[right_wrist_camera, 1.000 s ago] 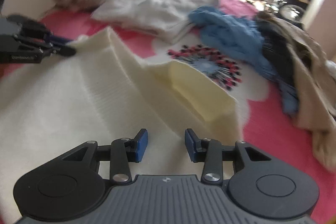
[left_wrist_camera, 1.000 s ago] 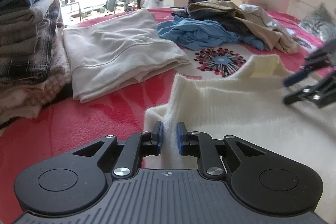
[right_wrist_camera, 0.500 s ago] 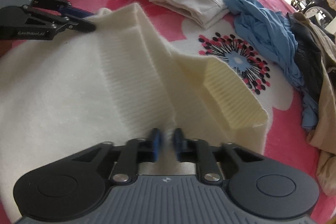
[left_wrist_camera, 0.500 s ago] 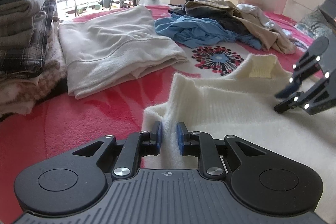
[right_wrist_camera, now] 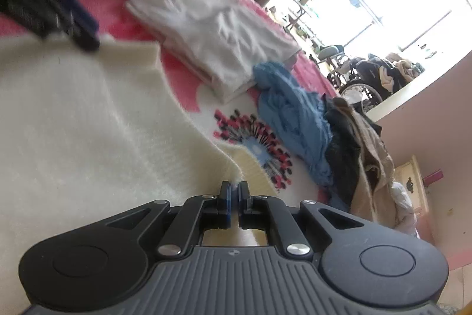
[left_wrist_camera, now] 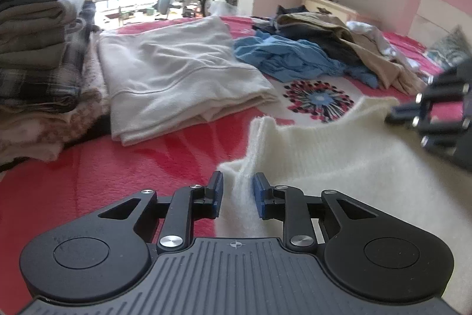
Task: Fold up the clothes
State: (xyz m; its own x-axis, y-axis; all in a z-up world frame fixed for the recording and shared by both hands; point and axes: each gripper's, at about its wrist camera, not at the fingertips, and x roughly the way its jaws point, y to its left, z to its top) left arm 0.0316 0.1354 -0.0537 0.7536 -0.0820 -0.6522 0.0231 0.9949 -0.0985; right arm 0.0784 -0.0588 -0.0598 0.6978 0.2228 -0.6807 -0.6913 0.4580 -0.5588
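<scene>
Right gripper (right_wrist_camera: 235,191) of mine is clamped shut on a thin raised edge of the cream sweater (right_wrist_camera: 88,123), the fuzzy knit pinched between its blue pads. My left gripper (left_wrist_camera: 237,192) straddles another upright fold of the same sweater (left_wrist_camera: 339,167); its jaws are opening, with the knit standing between the pads and gaps showing on both sides. The sweater is pale, ribbed and fluffy, spread wide and flat across the red flowered bedcover (left_wrist_camera: 132,167) just beyond both grippers. Past the sweater, a folded beige garment (left_wrist_camera: 177,73) lies flat on the bedcover, apart from it. Beside that beige garment on one side rises a stack of folded clothes (left_wrist_camera: 38,49); on its other side a crumpled blue garment (left_wrist_camera: 289,58) leads into a loose heap of tan and dark clothing (left_wrist_camera: 339,34).
</scene>
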